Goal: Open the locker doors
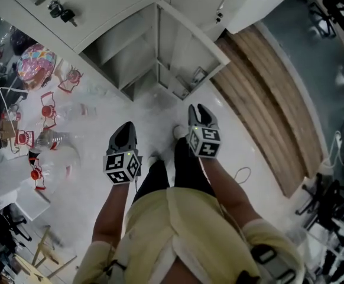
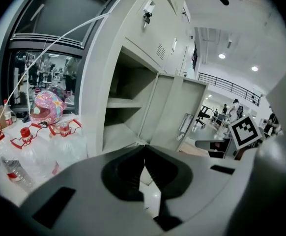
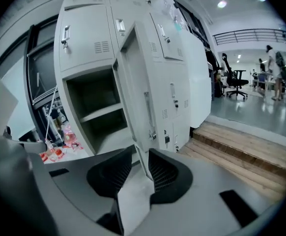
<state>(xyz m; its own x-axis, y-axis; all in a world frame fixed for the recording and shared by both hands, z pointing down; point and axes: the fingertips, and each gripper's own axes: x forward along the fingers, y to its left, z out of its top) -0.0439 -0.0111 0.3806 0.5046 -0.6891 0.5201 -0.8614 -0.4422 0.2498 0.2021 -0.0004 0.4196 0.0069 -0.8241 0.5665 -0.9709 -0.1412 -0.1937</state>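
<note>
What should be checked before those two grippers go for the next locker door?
1. Lower grey metal locker door swung open: ok.
2. Upper grey metal locker door above it open: not ok, it is shut.
3. Upper door unlocked: cannot tell.
4. Right gripper jaws apart, nothing between: ok.
5. Left gripper jaws apart: not ok, tips meet.
6. Clear plastic bottles with red caps lying aside from the lockers: ok.

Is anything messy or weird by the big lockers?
Yes. Clear water bottles with red handles lie in a jumble on the floor left of the lockers, a pink helmet beside them. One locker door stands open on an empty compartment.
</note>
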